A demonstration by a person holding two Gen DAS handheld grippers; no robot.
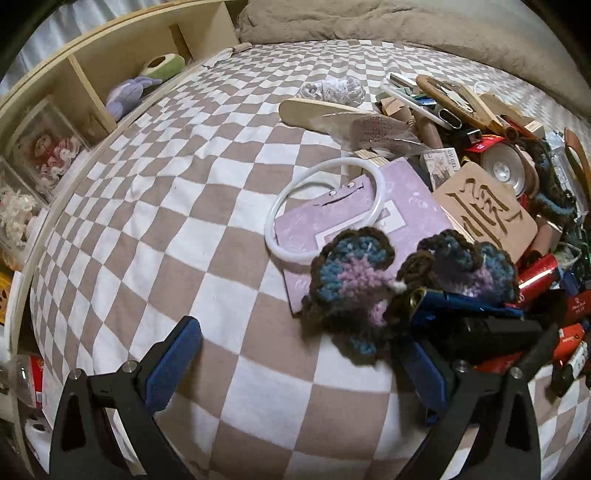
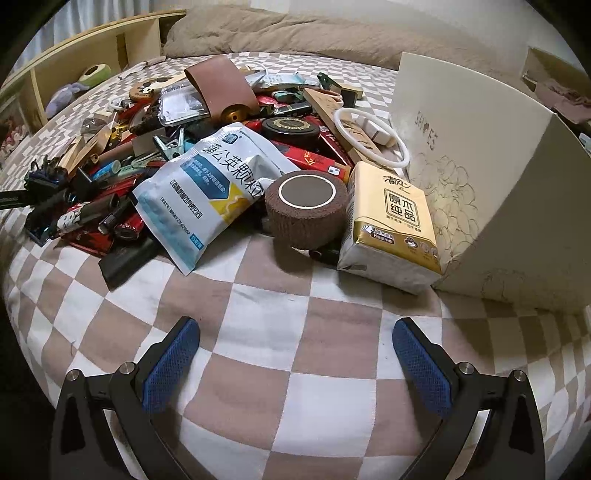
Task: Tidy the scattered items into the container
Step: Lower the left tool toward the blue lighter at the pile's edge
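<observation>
A heap of scattered items lies on a checkered bedsheet. In the left wrist view my left gripper (image 1: 301, 363) is open and empty above the sheet; a crocheted blue and purple butterfly (image 1: 354, 277) lies just past its right finger, on a purple notebook (image 1: 369, 221) with a white ring (image 1: 321, 210). In the right wrist view my right gripper (image 2: 295, 363) is open and empty over bare sheet. Ahead lie a blue and white pouch (image 2: 210, 184), a brown roll (image 2: 306, 210) and a yellow tissue pack (image 2: 395, 221). The cream shoe box (image 2: 491, 177) stands at the right.
A wooden plaque (image 1: 487, 206) and red boxes (image 1: 535, 277) crowd the right of the left view. A wooden headboard shelf (image 1: 92, 81) with plush toys runs along the left. A beige duvet (image 2: 295, 33) lies at the back.
</observation>
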